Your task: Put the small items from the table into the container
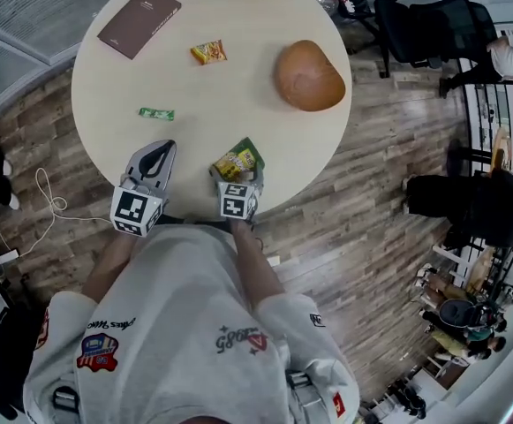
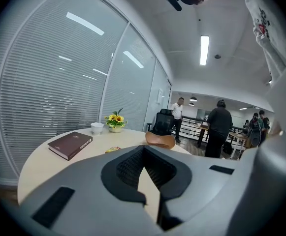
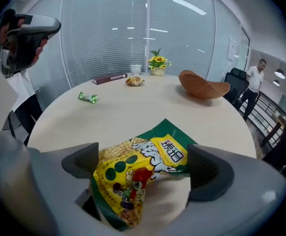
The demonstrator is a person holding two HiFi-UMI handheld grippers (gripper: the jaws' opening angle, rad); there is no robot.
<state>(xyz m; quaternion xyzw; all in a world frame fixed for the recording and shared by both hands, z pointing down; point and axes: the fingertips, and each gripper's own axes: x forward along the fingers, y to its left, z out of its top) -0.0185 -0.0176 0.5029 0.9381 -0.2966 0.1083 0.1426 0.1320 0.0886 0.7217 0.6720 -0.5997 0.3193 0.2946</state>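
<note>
In the head view we see the wooden bowl [image 1: 309, 76] on the right part of the round table [image 1: 238, 95]. An orange snack packet [image 1: 208, 53] lies to the bowl's left, a green candy [image 1: 156, 113] farther left of the bowl and nearer to us, and a brown book [image 1: 139, 21] farthest left of it. A yellow-and-green snack packet [image 1: 238, 160] lies well apart from the bowl, down-left of it at the table's near edge. The right gripper [image 1: 238, 173] reaches around this packet, and the left gripper [image 1: 162, 147] sits over bare tabletop farther left of the bowl. In the left gripper view we look along the left gripper [image 2: 143, 154]: its jaws are pressed together at the tips with nothing between them. Past them the bowl [image 2: 160, 140] stands ahead, with the orange packet [image 2: 112, 149], the book [image 2: 70, 144], a white cup [image 2: 97, 128] and a pot of yellow flowers [image 2: 115, 122] all to the bowl's left. In the right gripper view the right gripper [image 3: 143, 165] has its jaws spread wide. The yellow-and-green packet [image 3: 128, 181] lies flat on the table [image 3: 133, 112] between them, not pinched. The bowl [image 3: 203, 86] is far ahead to the right. The orange packet [image 3: 134, 81], the book [image 3: 109, 78] and the green candy [image 3: 88, 98] lie to the bowl's left.
</note>
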